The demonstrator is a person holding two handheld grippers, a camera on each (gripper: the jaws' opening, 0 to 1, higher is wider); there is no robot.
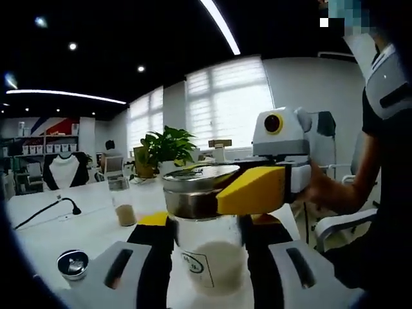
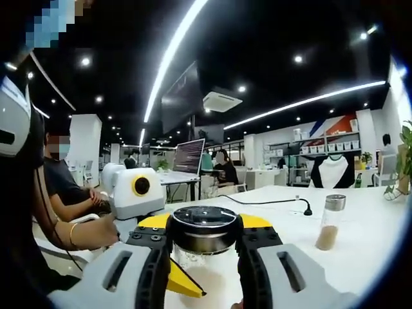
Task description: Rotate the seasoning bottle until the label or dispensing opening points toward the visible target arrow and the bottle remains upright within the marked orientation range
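Observation:
A glass seasoning bottle (image 1: pixel 209 264) with pale powder and a metal lid (image 1: pixel 193 187) stands upright on the white table (image 1: pixel 90 228). My left gripper (image 1: pixel 206 228) is shut on the glass body, its black jaws on either side. My right gripper (image 1: pixel 215 193) reaches in from the right with its yellow jaws clamped on the lid. In the right gripper view, my right gripper (image 2: pixel 205 235) is shut around the dark-topped lid (image 2: pixel 205 222), and the left gripper's (image 2: pixel 185 280) yellow jaw shows below, at the glass. A white label (image 1: pixel 196 269) faces the left camera.
A second shaker (image 1: pixel 122 205) (image 2: pixel 329 222) with brown powder stands farther back on the table. A small round metal cap (image 1: pixel 73 262) lies at the near left. A microphone cable (image 1: pixel 48 209) and a potted plant (image 1: pixel 166 147) sit beyond. A person's hand (image 2: pixel 90 233) holds the left gripper.

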